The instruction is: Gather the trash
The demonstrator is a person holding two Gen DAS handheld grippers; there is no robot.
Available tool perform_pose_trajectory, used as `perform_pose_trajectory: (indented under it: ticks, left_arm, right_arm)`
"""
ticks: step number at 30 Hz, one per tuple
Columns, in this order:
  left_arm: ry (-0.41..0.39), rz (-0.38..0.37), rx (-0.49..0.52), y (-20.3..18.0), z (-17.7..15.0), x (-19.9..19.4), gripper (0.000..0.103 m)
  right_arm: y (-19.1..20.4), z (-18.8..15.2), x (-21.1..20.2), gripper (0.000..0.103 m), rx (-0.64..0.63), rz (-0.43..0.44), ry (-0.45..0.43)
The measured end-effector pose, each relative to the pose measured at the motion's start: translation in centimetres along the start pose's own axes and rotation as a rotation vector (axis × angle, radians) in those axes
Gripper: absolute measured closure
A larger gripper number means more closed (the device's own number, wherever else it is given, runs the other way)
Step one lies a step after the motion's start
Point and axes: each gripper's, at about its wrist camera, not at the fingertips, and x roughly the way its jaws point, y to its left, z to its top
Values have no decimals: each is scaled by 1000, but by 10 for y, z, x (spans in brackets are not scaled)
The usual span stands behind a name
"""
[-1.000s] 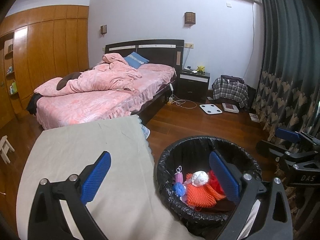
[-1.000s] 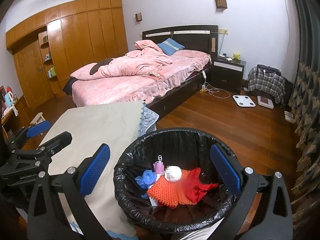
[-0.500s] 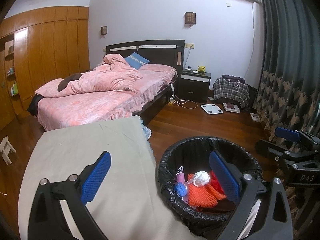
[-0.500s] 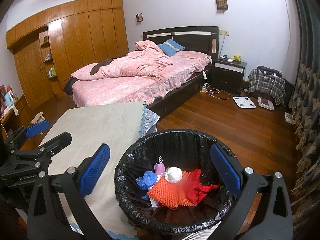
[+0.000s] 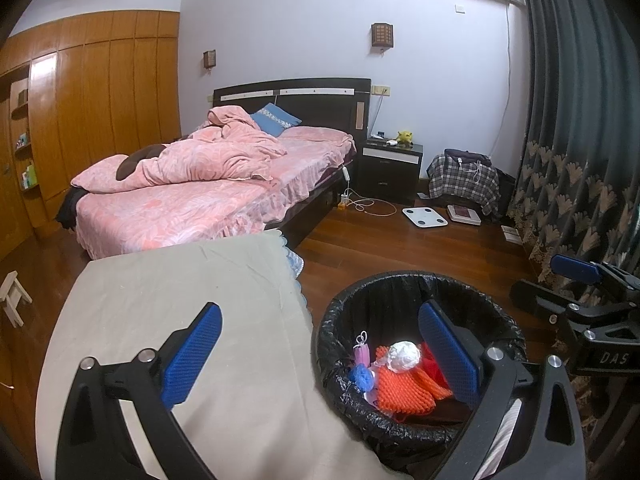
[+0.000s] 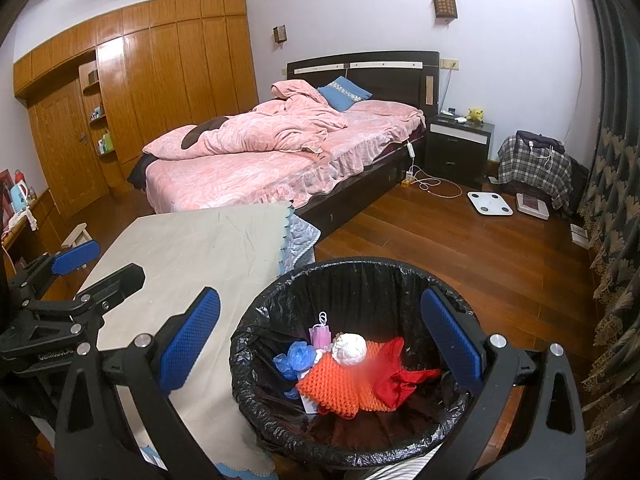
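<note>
Barely anything had shifted over the last second: both views crept only slightly, so the collecting looked finished. The left tongs (image 5: pixel 320 356) and right tongs (image 6: pixel 320 344) hung spread and empty. The trash (image 6: pixel 340 380) lay heaped inside the bin (image 6: pixel 260 320), just right of the bare counter (image 6: pixel 200 248). The orange mesh's long axis ran left to right, the red wrapper pointing right.
</note>
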Motion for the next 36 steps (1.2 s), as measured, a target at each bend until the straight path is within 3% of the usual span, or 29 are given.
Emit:
perform_pose_trajectory:
  ticks: [36]
  left_arm:
    - [4,0,-2,2,0,0,6]
  right_arm:
    - [2,0,1,5,1,1,2]
